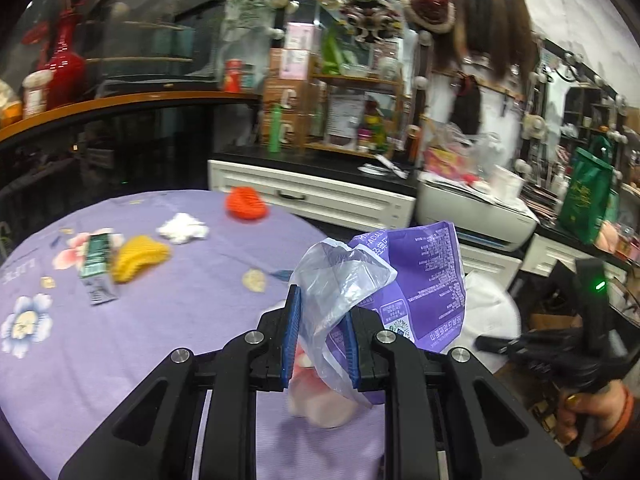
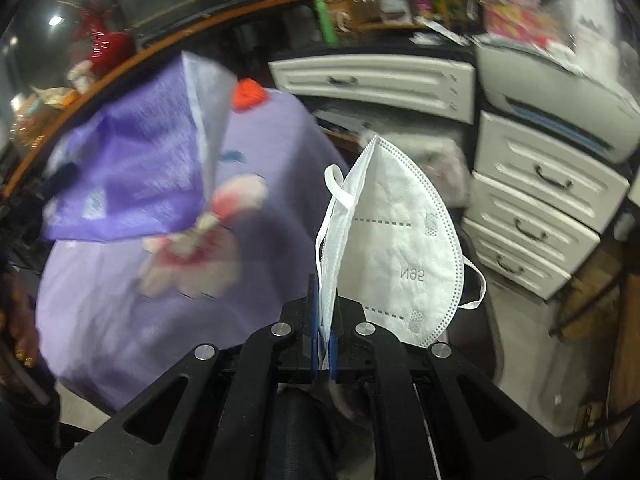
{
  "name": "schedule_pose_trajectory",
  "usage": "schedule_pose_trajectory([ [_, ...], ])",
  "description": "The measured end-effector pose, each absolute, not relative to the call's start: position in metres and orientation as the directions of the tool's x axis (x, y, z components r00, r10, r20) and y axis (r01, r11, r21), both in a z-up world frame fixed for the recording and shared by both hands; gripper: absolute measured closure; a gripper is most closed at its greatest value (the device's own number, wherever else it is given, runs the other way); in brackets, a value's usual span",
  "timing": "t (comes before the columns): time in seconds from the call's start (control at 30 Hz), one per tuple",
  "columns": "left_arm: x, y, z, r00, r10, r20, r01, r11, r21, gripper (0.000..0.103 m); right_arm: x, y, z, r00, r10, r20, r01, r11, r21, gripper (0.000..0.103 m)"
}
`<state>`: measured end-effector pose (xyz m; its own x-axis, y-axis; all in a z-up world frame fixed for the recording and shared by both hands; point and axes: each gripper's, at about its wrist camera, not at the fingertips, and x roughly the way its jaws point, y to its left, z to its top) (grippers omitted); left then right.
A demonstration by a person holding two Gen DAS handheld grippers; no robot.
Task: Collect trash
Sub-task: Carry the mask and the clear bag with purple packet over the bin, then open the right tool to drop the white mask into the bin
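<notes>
My left gripper [image 1: 320,320] is shut on a crumpled purple facial-tissue wrapper [image 1: 424,280] with clear plastic, held above the round table [image 1: 120,340]. The same wrapper [image 2: 132,168] shows blurred at the left of the right wrist view. My right gripper [image 2: 325,320] is shut on a folded white face mask [image 2: 400,240], held upright beyond the table's edge. That mask [image 1: 492,308] and the right gripper's body show at the right of the left wrist view. On the purple flowered tablecloth lie a white crumpled tissue [image 1: 182,229], a small green carton [image 1: 96,268], a yellow knitted piece [image 1: 138,258] and an orange knitted piece [image 1: 246,204].
White drawer cabinets [image 2: 532,204] and a printer [image 1: 476,208] stand beyond the table on the right. A curved wooden counter [image 1: 120,104] with a glass case runs behind it. A green bag [image 1: 588,196] stands far right. A hand [image 1: 596,408] grips the right tool.
</notes>
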<state>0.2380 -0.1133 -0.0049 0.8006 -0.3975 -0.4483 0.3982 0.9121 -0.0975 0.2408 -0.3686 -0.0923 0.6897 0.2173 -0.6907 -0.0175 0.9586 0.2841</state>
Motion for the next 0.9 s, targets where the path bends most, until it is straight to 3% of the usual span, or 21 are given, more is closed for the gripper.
schedule_pose_trajectory([
  [0.6, 0.242, -0.224, -0.050, 0.696, -0.454, -0.556, 0.516, 0.855, -0.051, 0.083, 0.264, -0.423, -0.208, 0.511, 0.218, -0.831, 0.146, 0.931, 0.334, 0.096],
  [0.67, 0.244, -0.229, -0.055, 0.689, -0.450, -0.567, 0.518, 0.854, -0.048, 0.083, 0.266, -0.426, -0.220, 0.475, 0.224, -0.851, 0.165, 0.927, 0.336, 0.076],
  [0.73, 0.245, -0.236, -0.060, 0.681, -0.446, -0.580, 0.524, 0.851, -0.039, 0.083, 0.261, -0.432, -0.225, 0.487, 0.206, -0.849, 0.201, 0.919, 0.338, 0.038],
  [0.9, 0.247, -0.249, -0.074, 0.668, -0.432, -0.606, 0.538, 0.843, -0.008, 0.083, 0.242, -0.450, -0.214, 0.541, 0.164, -0.825, 0.242, 0.909, 0.339, 0.036],
])
